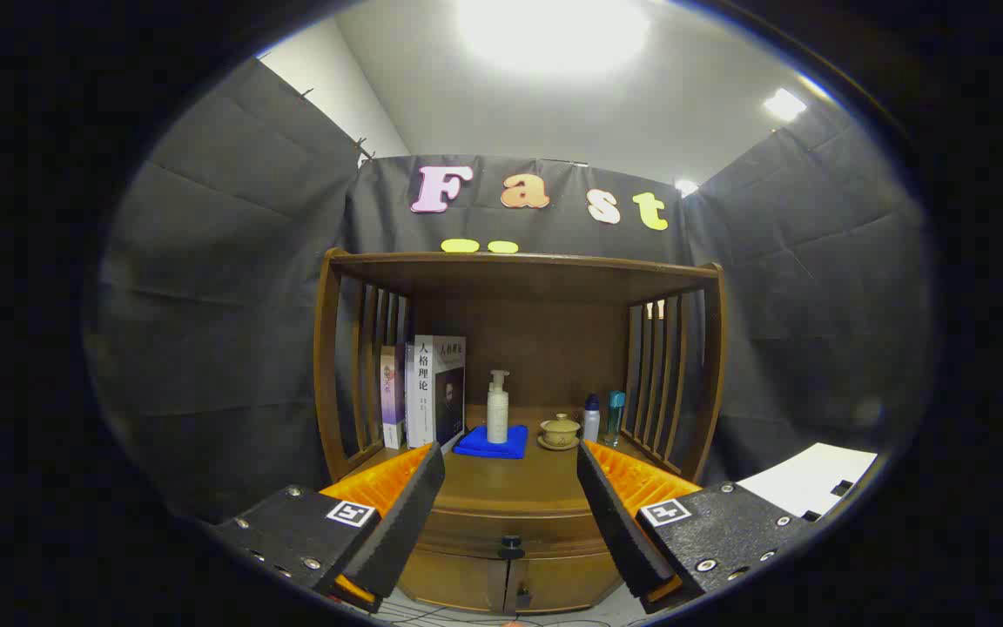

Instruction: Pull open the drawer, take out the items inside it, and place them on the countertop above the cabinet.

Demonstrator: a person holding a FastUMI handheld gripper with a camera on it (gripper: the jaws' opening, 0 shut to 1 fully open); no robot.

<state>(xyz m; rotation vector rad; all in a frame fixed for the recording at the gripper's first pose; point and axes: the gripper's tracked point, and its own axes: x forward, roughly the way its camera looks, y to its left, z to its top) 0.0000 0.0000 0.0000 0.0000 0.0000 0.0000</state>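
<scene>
Brown wood forms the cabinet, a shelved unit with slatted sides whose countertop carries upright books at the rear left. A pump bottle stands on a folded blue cloth near the middle. A small lidded teacup sits to the right of the cloth, with two slim bottles beyond it against the right slats. Below the countertop's front edge lies the drawer, shut, with a dark knob at its centre; lower cabinet doors sit beneath it. The gripper hangs well apart from the cabinet, its fingers spread wide and holding nothing, the knob lying between and below the fingertips. The step in hand appears to be the approach to the knob. To do it well, lower and advance until the knob sits squarely between the fingers, close firmly, then pull straight out along the drawer's line of travel, avoiding any upward tilt. The items inside cannot yet be seen.
</scene>
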